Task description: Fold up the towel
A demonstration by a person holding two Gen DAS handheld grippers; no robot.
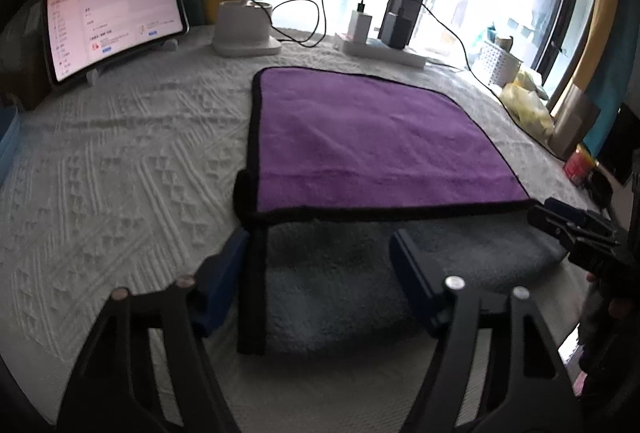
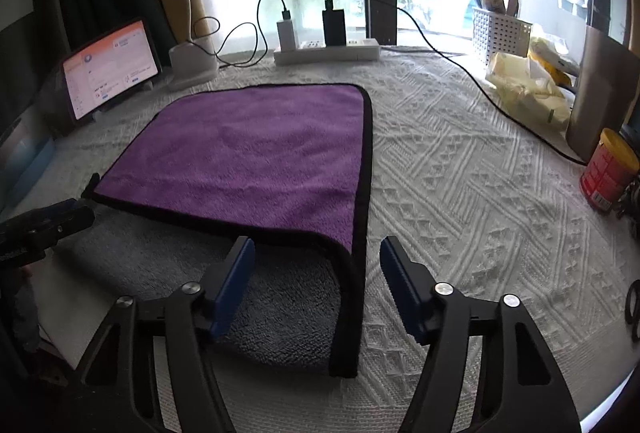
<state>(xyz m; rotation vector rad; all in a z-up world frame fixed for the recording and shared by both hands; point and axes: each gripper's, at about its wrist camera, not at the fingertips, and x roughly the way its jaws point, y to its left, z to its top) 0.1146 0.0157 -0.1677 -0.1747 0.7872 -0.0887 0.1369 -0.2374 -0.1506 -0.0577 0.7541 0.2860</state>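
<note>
A towel with a purple face [image 1: 372, 137] [image 2: 248, 157], grey underside [image 1: 340, 285] [image 2: 272, 317] and black trim lies on the white textured tablecloth. Its near part is turned over so the grey side faces up. My left gripper [image 1: 320, 265] is open, its blue pads either side of the towel's near left edge. My right gripper [image 2: 316, 269] is open, straddling the near right edge; it also shows in the left wrist view [image 1: 572, 229]. The left gripper shows in the right wrist view [image 2: 52, 221].
A lit tablet [image 1: 112, 17] stands at the back left, a white lamp base [image 1: 244, 29] and a power strip with chargers [image 2: 328, 49] at the back. A white basket [image 2: 500, 29], yellow bags [image 2: 532, 89] and a red can [image 2: 608, 169] are at the right.
</note>
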